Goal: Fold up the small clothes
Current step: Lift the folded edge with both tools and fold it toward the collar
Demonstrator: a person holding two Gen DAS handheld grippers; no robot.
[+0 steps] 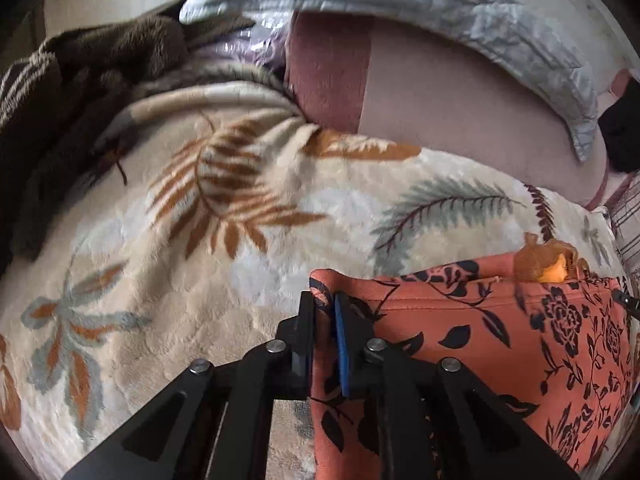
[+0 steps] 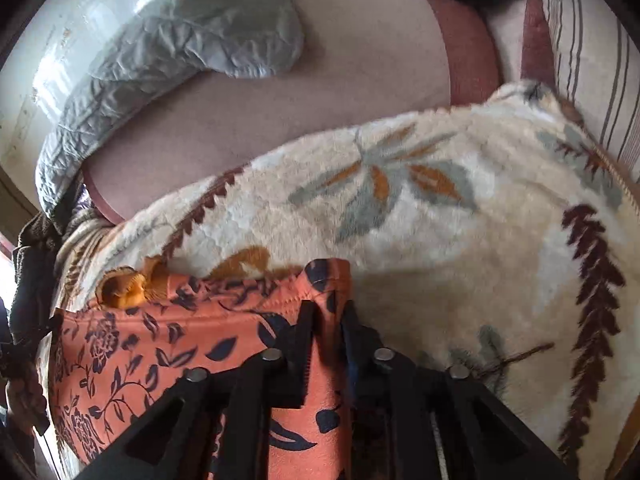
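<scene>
Two hand-held grippers reach down over a bed covered by a cream fleece blanket printed with orange and grey leaves; on it lies the task's item, a small orange garment patterned with dark flowers and vines, spread near the lower edge of both views.

The left gripper sits at the garment's left corner; its jaws stand a narrow gap apart with the orange cloth running between them, and the pads do not look pressed onto it. The right gripper sits at the opposite corner of the same edge; its jaws are likewise slightly parted with the fabric between them, loose rather than pinched.

Beyond the blanket lie a pink sheet, a crumpled grey quilt and, at the far left of the left view, a brown fuzzy throw; a small orange-yellow lump, unclear in kind, rests at the garment's far edge.

Judged from this, a fold is being laid down, with both corners set on the bed and the grip eased off; the next move likely calls for drawing both grippers clear without dragging the cloth, then taking a fresh edge for another fold.
</scene>
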